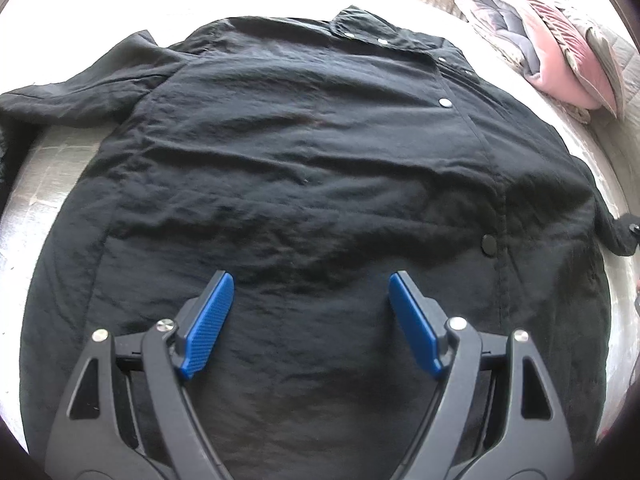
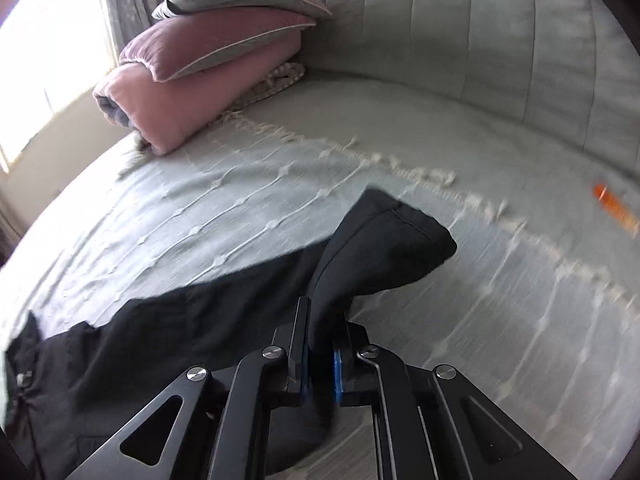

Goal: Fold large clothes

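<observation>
Right gripper (image 2: 320,344), seen from its own wrist camera, is pinching a black sleeve (image 2: 380,248) between its two blue-padded fingers (image 2: 306,372), with the cuff end standing up past the fingertips. Holding the sleeve near its end likely gives control for swinging it across the body of the garment as a first fold. Left gripper (image 1: 311,280) hovers with its fingers spread wide apart and nothing between them, pointing over the lower middle of the black jacket (image 1: 304,152). This position looks chosen to press or steady the cloth while the sleeve is carried over. That jacket lies spread flat, front up, on a grey bedspread (image 2: 192,216) on the bed, collar away from the left camera, silver snap buttons (image 1: 444,102) running down its right side. Folded pink and grey pillows (image 2: 208,64) are stacked well apart, near the padded grey headboard (image 2: 460,40). A small orange object (image 2: 614,204), too blurred to identify, lies on the bed further right
</observation>
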Demonstrator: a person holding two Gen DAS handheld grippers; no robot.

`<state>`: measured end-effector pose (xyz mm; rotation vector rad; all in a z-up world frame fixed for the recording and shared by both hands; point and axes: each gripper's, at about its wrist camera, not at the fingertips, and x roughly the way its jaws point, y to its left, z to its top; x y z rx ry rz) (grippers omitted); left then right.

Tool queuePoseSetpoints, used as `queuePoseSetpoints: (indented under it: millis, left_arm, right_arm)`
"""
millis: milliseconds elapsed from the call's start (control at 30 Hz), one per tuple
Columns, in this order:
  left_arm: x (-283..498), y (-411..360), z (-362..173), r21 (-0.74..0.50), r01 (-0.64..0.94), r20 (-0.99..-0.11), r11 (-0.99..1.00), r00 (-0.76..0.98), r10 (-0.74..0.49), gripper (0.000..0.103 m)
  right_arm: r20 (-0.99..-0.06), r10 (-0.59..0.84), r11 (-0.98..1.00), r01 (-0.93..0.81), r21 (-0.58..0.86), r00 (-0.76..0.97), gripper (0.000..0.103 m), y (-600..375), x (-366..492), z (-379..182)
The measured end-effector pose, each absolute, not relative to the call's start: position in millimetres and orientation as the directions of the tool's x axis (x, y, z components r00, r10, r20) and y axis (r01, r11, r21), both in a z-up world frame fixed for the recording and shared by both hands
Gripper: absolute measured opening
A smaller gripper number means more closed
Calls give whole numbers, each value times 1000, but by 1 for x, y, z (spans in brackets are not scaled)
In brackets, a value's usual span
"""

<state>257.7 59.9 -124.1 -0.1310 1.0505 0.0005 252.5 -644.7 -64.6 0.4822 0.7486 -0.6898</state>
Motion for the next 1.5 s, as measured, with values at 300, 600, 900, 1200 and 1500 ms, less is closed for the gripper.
queuePoseSetpoints:
  millis: [300, 600, 900, 1200, 1500]
  left_arm:
    - [258, 83, -117, -177, -113, -857, 978, 506, -97, 80]
    - [258, 81, -119, -194, -103, -857, 976, 502, -117, 80]
    - [260, 84, -117, -211, -101, -855, 972, 501, -134, 80]
    - [256, 124, -103, -232, -177, -842, 956, 530, -106, 80]
    - [245, 211, -84, -231, -366, -810, 901, 585, 30, 80]
  right_arm:
    - [-753, -268, 644, 693, 325, 601, 82, -637, 217, -83]
    - [-790, -148, 600, 689, 406, 594, 80, -599, 190, -121]
    - [-792, -180, 561, 722, 405, 584, 22, -602, 214, -108]
    - [-819, -7, 589, 664, 461, 574, 64, -530, 189, -107]
    - [-851, 81, 786, 492, 374, 519, 64, -393, 208, -74]
